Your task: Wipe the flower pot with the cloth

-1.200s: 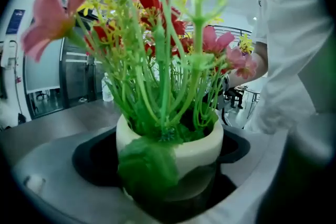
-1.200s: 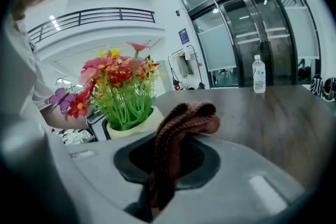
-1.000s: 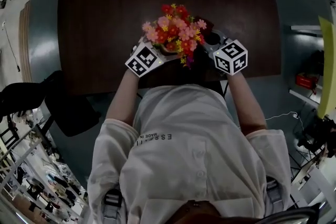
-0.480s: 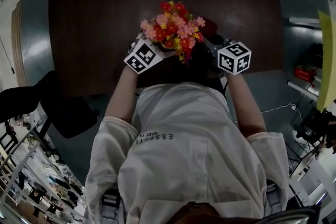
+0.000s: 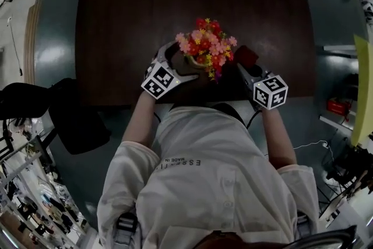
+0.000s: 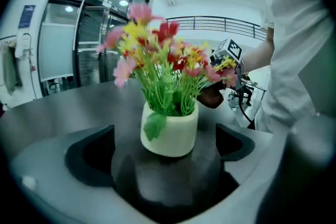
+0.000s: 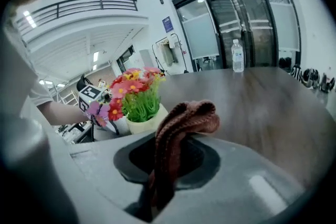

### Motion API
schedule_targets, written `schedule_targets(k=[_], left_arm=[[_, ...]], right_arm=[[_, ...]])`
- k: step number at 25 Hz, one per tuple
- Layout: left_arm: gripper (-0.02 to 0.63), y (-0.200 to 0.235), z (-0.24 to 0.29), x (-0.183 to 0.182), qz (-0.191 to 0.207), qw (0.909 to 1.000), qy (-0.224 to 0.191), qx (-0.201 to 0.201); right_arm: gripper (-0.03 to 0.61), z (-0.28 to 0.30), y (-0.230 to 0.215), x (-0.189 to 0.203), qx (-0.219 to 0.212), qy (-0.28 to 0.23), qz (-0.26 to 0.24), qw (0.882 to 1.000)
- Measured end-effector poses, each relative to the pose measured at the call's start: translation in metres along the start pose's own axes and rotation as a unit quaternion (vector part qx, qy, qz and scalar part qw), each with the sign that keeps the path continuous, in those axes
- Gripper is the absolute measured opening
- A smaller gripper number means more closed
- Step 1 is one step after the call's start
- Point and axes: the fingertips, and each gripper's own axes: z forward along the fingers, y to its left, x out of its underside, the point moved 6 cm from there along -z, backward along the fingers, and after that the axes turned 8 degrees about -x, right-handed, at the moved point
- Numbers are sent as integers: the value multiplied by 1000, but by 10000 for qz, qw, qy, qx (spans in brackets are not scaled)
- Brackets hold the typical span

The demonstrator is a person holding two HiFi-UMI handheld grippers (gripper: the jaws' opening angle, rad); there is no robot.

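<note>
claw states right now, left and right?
Left claw: open, flower pot between its jaws, not gripped.
Right claw: closed on the cloth.

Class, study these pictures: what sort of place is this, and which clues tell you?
Probably a large indoor hall used as a lab or workshop: tall glass doors, a railed upper gallery, and cluttered gear on the floor beside the table.

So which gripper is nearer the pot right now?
Left. The left gripper has the pot between its open jaws, not gripped. The right gripper, shut on the cloth, sits off to the pot's right with a gap.
</note>
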Motion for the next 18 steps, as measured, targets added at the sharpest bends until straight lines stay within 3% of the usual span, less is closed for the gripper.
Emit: schedule_targets(k=[2, 3, 5, 7, 9, 11, 14, 18], left_arm=[[621, 1, -22, -9, -115, 9988, -219, -425], [582, 1, -36, -14, -153, 9969, -367, -684], [378, -1, -64, -22, -208, 9884, -732, -1312], [173, -7, -89, -32, -285, 9723, -1147, -2017], [28, -20, -108, -43, -360, 9545, -1442, -2586], [15, -40, -122, -54, -399, 9419, -1558, -2949], [15, -73, -144, -69, -523, 9302, -1551, -3284], [15, -112, -176, -78, -1399, 9150, -1742, -3360]], right_arm=[[49, -8, 1, -1, -21, -17, -138, 9999], [49, -9, 4, -1, -48, -62, -139, 9999], [49, -10, 14, 4, -114, -151, -85, 9998], [49, -14, 22, 12, -175, -214, -44, 9996], [49, -23, 29, 22, -224, -286, -82, 9993], [49, -37, 34, 29, -245, -429, -162, 9986], [49, -59, 47, 33, -482, -772, -191, 9957], [49, -77, 79, 38, -754, -870, -477, 9922]])
